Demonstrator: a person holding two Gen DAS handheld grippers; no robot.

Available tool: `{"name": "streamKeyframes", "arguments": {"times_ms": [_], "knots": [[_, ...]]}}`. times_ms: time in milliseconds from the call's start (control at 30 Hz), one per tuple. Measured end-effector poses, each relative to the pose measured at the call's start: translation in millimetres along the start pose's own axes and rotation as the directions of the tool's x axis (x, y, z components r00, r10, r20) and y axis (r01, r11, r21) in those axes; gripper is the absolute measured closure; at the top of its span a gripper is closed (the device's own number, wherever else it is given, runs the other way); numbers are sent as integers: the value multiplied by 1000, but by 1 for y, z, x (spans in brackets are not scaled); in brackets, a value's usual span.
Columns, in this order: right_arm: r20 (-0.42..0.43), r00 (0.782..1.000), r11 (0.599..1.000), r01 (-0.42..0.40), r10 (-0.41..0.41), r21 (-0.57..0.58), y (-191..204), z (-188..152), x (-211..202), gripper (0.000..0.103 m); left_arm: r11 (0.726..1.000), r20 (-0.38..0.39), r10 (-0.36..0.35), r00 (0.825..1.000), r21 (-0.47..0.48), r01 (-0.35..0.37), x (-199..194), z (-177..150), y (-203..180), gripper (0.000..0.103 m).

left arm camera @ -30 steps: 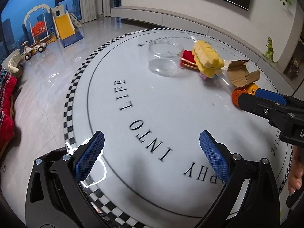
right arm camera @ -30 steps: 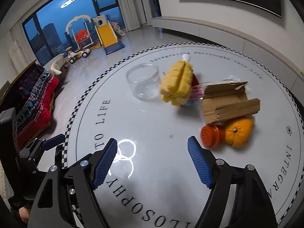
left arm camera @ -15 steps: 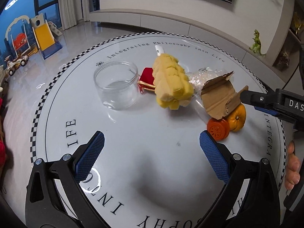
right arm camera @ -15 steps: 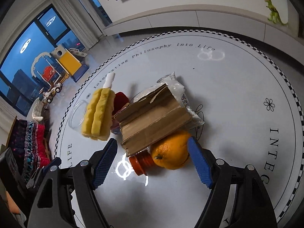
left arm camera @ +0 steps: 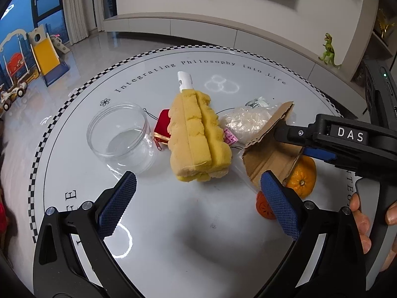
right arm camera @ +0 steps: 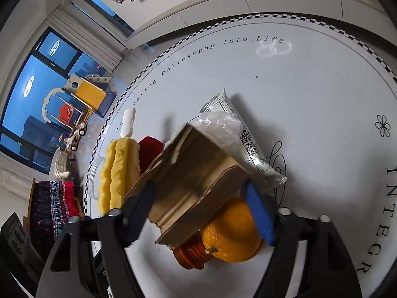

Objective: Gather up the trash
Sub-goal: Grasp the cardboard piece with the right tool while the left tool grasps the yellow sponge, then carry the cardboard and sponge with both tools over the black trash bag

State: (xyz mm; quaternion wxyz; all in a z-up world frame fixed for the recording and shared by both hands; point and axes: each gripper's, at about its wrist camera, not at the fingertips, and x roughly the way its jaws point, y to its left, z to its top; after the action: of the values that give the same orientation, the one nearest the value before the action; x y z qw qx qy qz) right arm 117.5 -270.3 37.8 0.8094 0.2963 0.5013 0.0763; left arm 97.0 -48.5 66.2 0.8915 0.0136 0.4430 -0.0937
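Left gripper point(left arm camera: 198, 203): released, jaws wide, nothing between them, hovering over bare table point(left arm camera: 188, 248); it looks to be waiting as a spare hand. Ahead of it to the left, a clear jar point(left arm camera: 119, 137) stands upright, lidless and empty, the likely bin for small scraps. Straight ahead lies a yellow sponge brush point(left arm camera: 196, 136), white handle pointing away, with a red pouch point(left arm camera: 162, 126) tucked between it and the jar. Ahead to the right, a crumpled plastic wrapper point(left arm camera: 244, 123) lies behind the torn cardboard point(right arm camera: 193, 186). Right gripper point(right arm camera: 198, 211): jaws have just been closing and straddle the cardboard, which is propped on an orange point(right arm camera: 230, 236) and an orange cap point(right arm camera: 189, 254); whether the pads press yet cannot be told. The cardboard is judged the first trash to be taken.
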Motion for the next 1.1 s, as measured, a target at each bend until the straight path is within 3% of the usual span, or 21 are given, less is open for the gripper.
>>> {"name": "streamKeyframes", "arguments": {"times_ms": [67, 200, 300, 500, 667, 833, 1033, 1100], "knots": [[-19, 1000, 1000, -23, 24, 19, -4, 2, 5, 52, 1000, -9, -2, 1000, 3, 2, 7, 4, -1, 6], [-41, 998, 998, -52, 53, 32, -10, 9, 12, 85, 1000, -31, -2, 1000, -6, 2, 20, 11, -1, 6], [-11, 996, 996, -92, 92, 14, -7, 10, 5, 94, 1000, -34, -3, 999, -21, 3, 24, 15, 1, 6], [140, 989, 996, -26, 38, -89, 9, 16, -27, 96, 998, -32, -29, 999, -54, 27, 26, 21, 5, 6], [204, 979, 994, 17, 7, -112, 8, 20, -42, 96, 996, -50, -26, 998, -81, 22, 37, 27, 2, 6], [216, 976, 995, 10, 13, -104, 2, 24, -41, 96, 994, -59, -49, 997, -100, 43, 47, 31, -3, 30], [284, 959, 995, 43, -15, -93, -2, 27, -55, 96, 993, -62, -41, 997, -117, 34, 48, 31, 7, 34], [286, 958, 995, 39, -10, -95, -2, 25, -58, 96, 991, -66, -33, 997, -128, 24, 50, 30, 12, 43]]}}
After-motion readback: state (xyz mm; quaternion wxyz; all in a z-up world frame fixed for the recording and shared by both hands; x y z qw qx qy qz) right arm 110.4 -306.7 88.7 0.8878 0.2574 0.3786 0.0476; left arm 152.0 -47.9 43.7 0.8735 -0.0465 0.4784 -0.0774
